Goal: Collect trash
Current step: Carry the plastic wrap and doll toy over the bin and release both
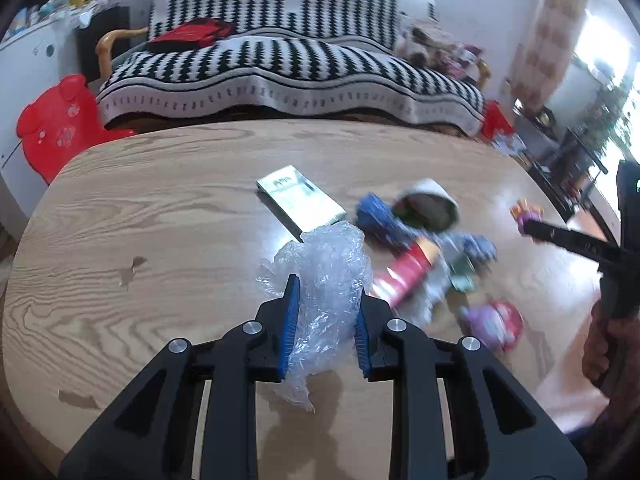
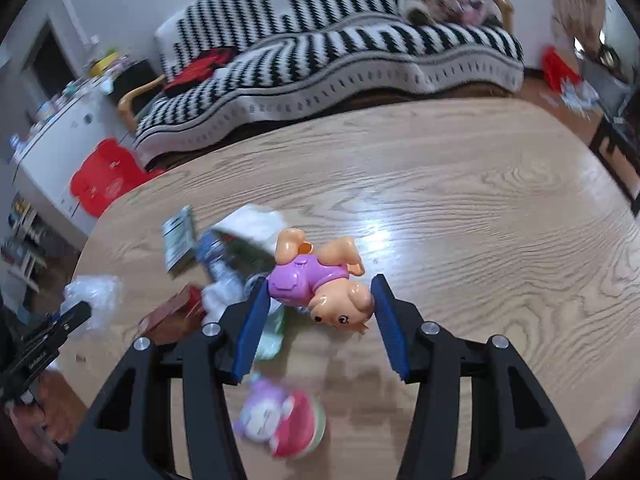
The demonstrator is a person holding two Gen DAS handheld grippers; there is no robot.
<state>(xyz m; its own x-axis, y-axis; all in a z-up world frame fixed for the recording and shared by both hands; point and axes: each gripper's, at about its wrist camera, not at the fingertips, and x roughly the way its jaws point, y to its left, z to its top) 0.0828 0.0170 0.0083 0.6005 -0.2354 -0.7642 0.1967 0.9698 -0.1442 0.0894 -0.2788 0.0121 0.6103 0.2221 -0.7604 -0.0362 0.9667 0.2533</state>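
1. The left gripper [image 1: 326, 312] is clamped on a crumpled piece of clear plastic wrap [image 1: 324, 276]; both blue pads [image 1: 290, 320] press into it, and the wrap bulges out ahead of the fingertips and trails below them.
2. The wrap hangs above the wooden table [image 1: 160, 208], with its shadow on the wood under the gripper.
3. Just ahead of the left gripper lies a flat white and green box [image 1: 302, 200], one corner hidden behind the wrap.
4. Ahead and to the right of the left gripper sits a blurred heap of trash: a blue wrapper [image 1: 376, 214], a paper cup [image 1: 430, 208] tipped on its side, and a red packet [image 1: 404, 276].
5. Right of the left gripper lies a round purple and red toy [image 1: 496, 324].
6. The right gripper [image 2: 320, 312] is closed on a toy dog in a purple vest [image 2: 316, 284]; the left pad touches the vest and the right pad touches the head.
7. The dog lies sideways between the fingers, paws pointing away from the gripper, lifted off the table.
8. Below the right gripper's fingers, on the table, sits the same purple and red toy, blurred.
9. Far beyond both grippers stands a sofa with a black and white zigzag cover [image 1: 288, 64].
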